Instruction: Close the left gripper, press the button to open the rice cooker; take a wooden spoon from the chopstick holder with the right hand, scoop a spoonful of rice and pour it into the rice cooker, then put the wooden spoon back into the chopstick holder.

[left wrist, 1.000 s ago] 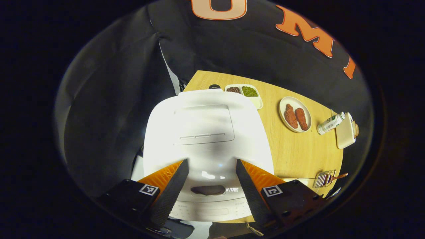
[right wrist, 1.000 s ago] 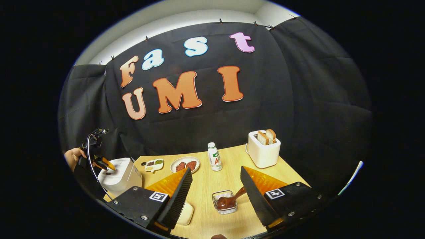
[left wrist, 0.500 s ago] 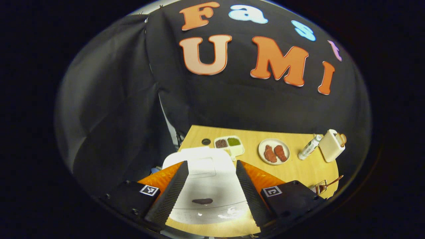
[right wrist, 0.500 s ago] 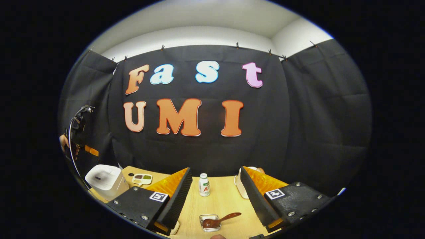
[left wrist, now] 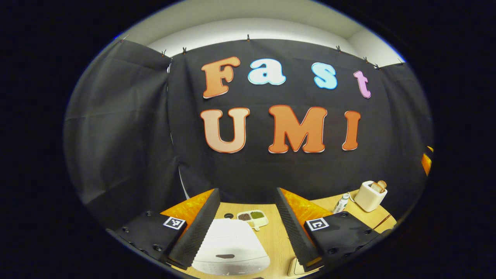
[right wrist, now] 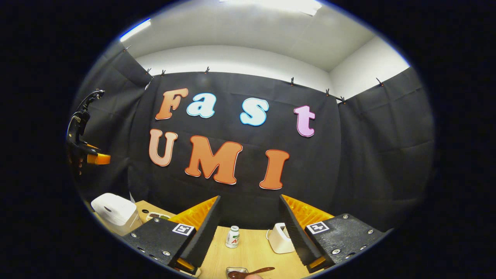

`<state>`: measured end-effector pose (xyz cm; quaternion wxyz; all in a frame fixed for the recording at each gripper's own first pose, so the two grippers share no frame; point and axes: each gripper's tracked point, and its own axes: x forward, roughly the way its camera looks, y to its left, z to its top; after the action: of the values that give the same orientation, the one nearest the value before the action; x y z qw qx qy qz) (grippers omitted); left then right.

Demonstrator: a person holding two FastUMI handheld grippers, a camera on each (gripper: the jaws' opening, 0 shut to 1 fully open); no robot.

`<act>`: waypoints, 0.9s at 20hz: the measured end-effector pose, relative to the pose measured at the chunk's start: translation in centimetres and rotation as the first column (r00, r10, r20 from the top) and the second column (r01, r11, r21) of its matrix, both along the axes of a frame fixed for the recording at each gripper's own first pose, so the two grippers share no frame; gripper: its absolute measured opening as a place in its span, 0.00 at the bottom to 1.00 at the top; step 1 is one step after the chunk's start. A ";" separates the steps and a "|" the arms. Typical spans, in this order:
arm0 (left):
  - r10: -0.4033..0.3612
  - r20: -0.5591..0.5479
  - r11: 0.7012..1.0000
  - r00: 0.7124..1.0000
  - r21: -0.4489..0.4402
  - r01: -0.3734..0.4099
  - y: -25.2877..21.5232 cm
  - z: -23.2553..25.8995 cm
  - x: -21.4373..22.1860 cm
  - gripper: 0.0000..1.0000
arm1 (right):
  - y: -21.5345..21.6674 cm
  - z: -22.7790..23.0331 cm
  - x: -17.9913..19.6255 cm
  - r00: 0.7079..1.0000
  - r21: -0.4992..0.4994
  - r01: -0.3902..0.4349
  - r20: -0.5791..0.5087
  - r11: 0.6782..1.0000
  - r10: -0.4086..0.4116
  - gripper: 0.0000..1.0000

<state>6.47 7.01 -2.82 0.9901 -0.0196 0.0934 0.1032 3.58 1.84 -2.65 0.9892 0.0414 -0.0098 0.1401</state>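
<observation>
The white rice cooker (left wrist: 230, 252) stands with its lid down, low between the fingers of my left gripper (left wrist: 247, 192), which is open and well above it. In the right gripper view the cooker (right wrist: 115, 209) sits at the table's left end, and the left gripper (right wrist: 87, 157) hangs high above it in a hand. My right gripper (right wrist: 249, 197) is open and empty, raised over the table. The wooden spoon (right wrist: 252, 271) lies in the wire chopstick holder (right wrist: 236, 269) at the bottom edge, below and between the right gripper's fingers.
A divided dish of beans (left wrist: 252, 217) sits behind the cooker on the wooden table (left wrist: 279, 240). Toward the right end stand a small bottle (right wrist: 232, 236) and a white toaster (right wrist: 279, 238) with bread in it. The booth's black cloth wall rises behind the table.
Both grippers have risen and tilted up away from the table. The left one pulled back from right above the cooker's lid. The lid is still down and the spoon still lies in its holder.
</observation>
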 end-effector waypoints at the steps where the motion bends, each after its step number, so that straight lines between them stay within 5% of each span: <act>1: 0.005 0.036 1.000 0.999 0.021 -0.006 -0.1 1.2 -0.5 0.98 | 0.1 0.5 0.1 1.000 0.006 -0.002 0.010 1.000 0.002 0.89; 3: 0.020 0.120 0.999 0.993 0.039 -0.024 -0.6 3.0 -1.6 1.00 | 0.4 1.2 0.2 0.999 0.004 -0.008 0.032 1.000 0.008 0.90; 4: 0.018 0.144 0.999 0.989 0.025 -0.021 -1.1 3.2 -1.9 0.93 | 0.7 1.4 0.3 0.999 0.007 -0.010 0.042 1.000 0.009 0.90; 5: 0.013 0.150 1.000 0.989 0.011 -0.015 -1.8 2.7 -2.1 1.00 | 1.0 1.5 0.4 0.999 0.011 -0.015 0.046 1.000 0.014 0.91; 14: 0.007 0.202 0.998 0.979 0.067 -0.021 -5.5 2.4 -5.3 1.00 | 4.2 0.4 0.0 0.995 0.046 -0.094 0.024 0.995 0.093 0.92; 15: 0.003 0.204 0.997 0.979 0.079 -0.019 -6.0 2.3 -5.4 0.93 | 4.5 0.2 -0.1 0.995 0.045 -0.102 0.022 0.994 0.101 0.92; 18: 0.007 0.216 0.994 0.976 0.101 -0.030 -6.7 2.4 -5.8 0.99 | 5.3 0.1 -0.2 0.992 0.053 -0.125 0.019 0.991 0.124 0.92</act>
<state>0.70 0.34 -0.40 0.9930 0.0200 -0.0203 0.1143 3.37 7.14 -2.52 0.9769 0.0677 -0.0189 0.2017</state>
